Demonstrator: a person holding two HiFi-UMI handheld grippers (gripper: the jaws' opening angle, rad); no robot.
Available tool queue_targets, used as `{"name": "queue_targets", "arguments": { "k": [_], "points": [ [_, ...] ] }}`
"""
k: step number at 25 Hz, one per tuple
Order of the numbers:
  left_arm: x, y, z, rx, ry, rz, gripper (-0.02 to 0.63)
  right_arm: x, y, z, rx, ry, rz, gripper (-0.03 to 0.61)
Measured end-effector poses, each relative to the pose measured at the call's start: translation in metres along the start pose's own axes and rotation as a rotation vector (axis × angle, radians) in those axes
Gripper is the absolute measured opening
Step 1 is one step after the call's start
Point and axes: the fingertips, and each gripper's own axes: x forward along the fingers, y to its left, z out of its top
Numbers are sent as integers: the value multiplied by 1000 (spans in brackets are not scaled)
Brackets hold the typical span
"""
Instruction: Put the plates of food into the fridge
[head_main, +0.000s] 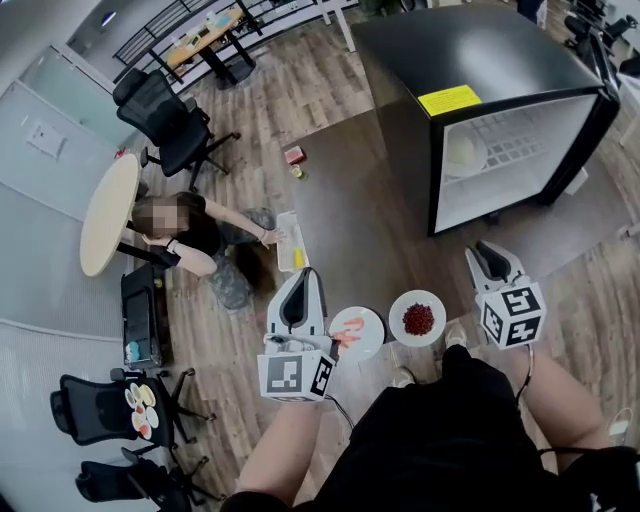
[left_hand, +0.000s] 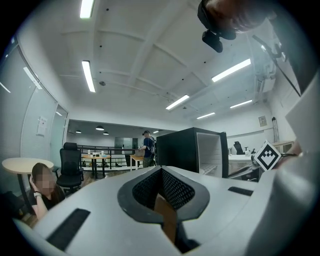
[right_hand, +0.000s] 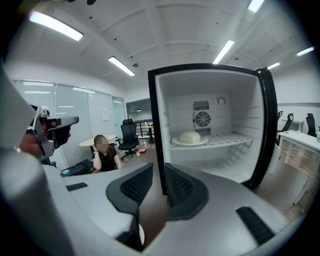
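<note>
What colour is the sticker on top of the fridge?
The sticker is yellow; the head view shows it best.

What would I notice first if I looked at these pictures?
The little black fridge stands wide open at the top right, with a plate with a white bun on its shelf. Lower down, in the middle of the head view, lie a plate of red food and a plate of pink food. At the left a person sits beside a round table.

Seated person (head_main: 190, 232) beside round table (head_main: 105, 215); black office chair (head_main: 165, 120) nearby.
</note>
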Motion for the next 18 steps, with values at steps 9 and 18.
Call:
{"name": "queue_targets", "arguments": {
  "k": [9,18],
  "points": [
    [-28,3,-35,9,43,-61,3,-20,55,-86,116,108,66,74],
    [-36,-12,-54,42,68,-139,3,-35,68,-176,238,269,40,100]
  ]
}}
